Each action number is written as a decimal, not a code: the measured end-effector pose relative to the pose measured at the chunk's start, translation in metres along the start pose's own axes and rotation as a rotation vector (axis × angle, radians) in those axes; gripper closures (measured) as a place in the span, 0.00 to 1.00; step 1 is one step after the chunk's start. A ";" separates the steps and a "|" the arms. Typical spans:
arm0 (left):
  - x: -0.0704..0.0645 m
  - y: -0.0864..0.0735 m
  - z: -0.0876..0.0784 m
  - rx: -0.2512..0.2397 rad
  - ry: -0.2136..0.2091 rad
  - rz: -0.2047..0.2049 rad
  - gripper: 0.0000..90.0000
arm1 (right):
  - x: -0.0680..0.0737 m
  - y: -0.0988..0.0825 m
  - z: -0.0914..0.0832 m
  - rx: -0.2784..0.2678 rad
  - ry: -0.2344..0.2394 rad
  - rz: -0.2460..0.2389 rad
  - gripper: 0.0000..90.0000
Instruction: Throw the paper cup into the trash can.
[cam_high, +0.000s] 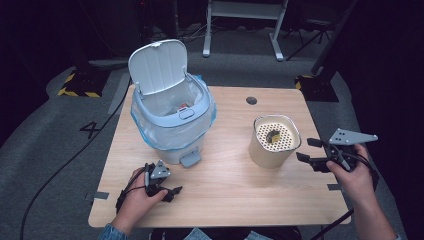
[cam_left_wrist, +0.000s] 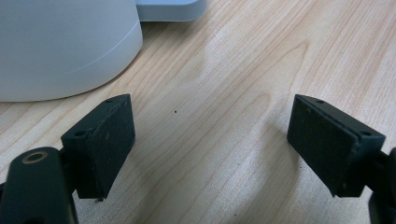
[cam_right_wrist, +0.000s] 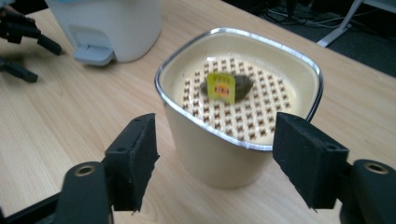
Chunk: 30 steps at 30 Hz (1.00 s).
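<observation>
At the table's (cam_high: 225, 195) near left edge, the left gripper (cam_high: 172, 192) rests with jaws apart and nothing between them, the white pedal bin (cam_high: 172, 125) just beyond it with its lid up. Directly ahead of the right gripper (cam_high: 306, 150), whose 2 jaws stand apart and bare, sits the cream container (cam_right_wrist: 233, 126) with a perforated insert holding a small yellow-labelled item (cam_right_wrist: 224, 86). The container looks rigid, light and smooth-walled; its metal rim seems the surest place to grip.

Matt wooden table (cam_high: 225, 180); glossy cream container (cam_right_wrist: 219, 154) with shiny metal rim.
</observation>
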<state>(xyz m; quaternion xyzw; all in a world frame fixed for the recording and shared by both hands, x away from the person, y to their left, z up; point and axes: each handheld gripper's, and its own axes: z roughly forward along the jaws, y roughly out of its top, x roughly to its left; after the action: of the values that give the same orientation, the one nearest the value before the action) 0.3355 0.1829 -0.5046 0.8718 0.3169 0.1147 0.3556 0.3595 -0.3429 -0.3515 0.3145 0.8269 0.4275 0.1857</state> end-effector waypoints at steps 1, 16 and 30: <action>0.000 0.000 0.000 0.000 0.000 0.000 0.17 | 0.000 0.000 0.000 0.000 0.000 0.000 0.36; 0.000 0.000 0.000 0.001 0.002 0.002 0.17 | -0.004 -0.080 0.025 0.052 0.012 0.070 0.30; 0.000 0.000 0.000 0.003 0.003 0.002 0.17 | 0.000 -0.119 0.053 0.116 -0.024 0.055 0.23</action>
<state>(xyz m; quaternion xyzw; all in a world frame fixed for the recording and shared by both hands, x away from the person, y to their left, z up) 0.3353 0.1827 -0.5045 0.8724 0.3169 0.1158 0.3537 0.3473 -0.3635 -0.4799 0.3525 0.8390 0.3801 0.1650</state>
